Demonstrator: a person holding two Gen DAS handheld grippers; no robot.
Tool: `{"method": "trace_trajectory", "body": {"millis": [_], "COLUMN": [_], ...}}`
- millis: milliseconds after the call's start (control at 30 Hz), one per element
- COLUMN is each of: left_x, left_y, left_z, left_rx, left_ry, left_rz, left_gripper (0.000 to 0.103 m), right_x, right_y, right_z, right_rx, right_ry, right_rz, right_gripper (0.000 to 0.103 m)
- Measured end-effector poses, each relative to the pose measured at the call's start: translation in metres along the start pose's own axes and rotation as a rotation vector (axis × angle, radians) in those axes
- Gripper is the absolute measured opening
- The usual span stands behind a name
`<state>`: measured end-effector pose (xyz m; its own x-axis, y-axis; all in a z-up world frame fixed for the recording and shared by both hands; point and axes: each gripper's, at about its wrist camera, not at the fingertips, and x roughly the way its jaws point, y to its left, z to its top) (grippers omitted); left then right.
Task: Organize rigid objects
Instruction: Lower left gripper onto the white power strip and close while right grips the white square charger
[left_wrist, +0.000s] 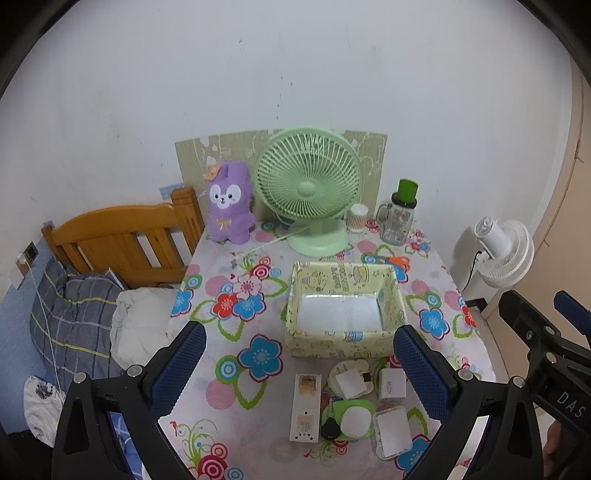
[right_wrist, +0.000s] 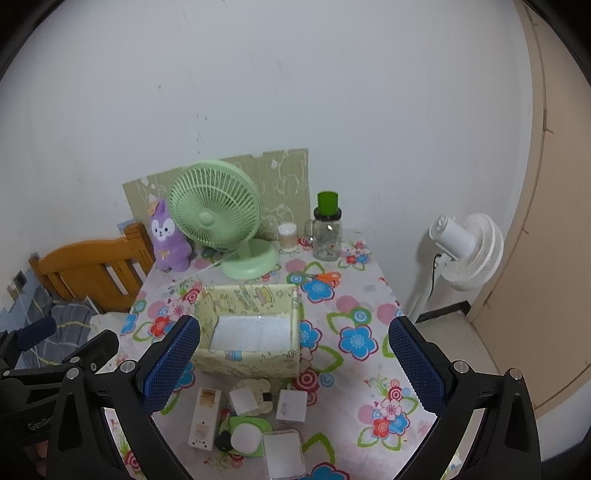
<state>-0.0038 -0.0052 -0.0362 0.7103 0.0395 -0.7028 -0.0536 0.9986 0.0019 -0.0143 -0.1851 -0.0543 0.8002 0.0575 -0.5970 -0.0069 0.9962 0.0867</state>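
Observation:
A pale yellow patterned box (left_wrist: 345, 343) (right_wrist: 247, 360) sits open on the flowered table, only a white liner inside. In front of it lies a cluster of small items: a long white remote-like bar (left_wrist: 305, 408) (right_wrist: 204, 419), a white charger plug (left_wrist: 349, 380) (right_wrist: 245, 400), a white cube adapter (left_wrist: 391, 384) (right_wrist: 291, 406), a round white disc on a green pad (left_wrist: 354, 422) (right_wrist: 245, 439), and a clear case (left_wrist: 391, 432) (right_wrist: 284, 456). My left gripper (left_wrist: 299, 373) hovers open above the cluster. My right gripper (right_wrist: 293, 363) is open above the box and items.
A green desk fan (left_wrist: 308, 188) (right_wrist: 218, 219), purple plush (left_wrist: 229, 203), cotton swab jar (left_wrist: 357, 218), glass mug with green lid (left_wrist: 400, 218) and orange scissors (right_wrist: 327, 277) stand at the table's back. A wooden bed frame (left_wrist: 125, 240) is left; a white floor fan (right_wrist: 467, 251) right.

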Motion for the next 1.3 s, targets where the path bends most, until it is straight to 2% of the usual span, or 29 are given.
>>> {"method": "trace_trajectory", "body": {"millis": [433,1067,1300], "left_x": [0.041,0.127,0.156], "left_y": [-0.008,-0.013,-0.004], "left_z": [-0.023,-0.08,-0.097], "left_rx": [0.021,0.062,0.041], "left_ry": [0.037,0.208,0.254], "left_rz": [0.015,0.001,0.015], "left_gripper": [0.103,0.103,0.103], "right_x": [0.046,0.119,0.146], "right_y": [-0.007,-0.017,-0.012], "right_z": [-0.031,-0.087,-0.108], "right_rx": [-0.005,0.005,-0.011], "right_ry": [0.083,0.205,0.255], "right_rz": [0.003,-0.002,0.005], "right_gripper": [0.103,0.102,0.101]}}
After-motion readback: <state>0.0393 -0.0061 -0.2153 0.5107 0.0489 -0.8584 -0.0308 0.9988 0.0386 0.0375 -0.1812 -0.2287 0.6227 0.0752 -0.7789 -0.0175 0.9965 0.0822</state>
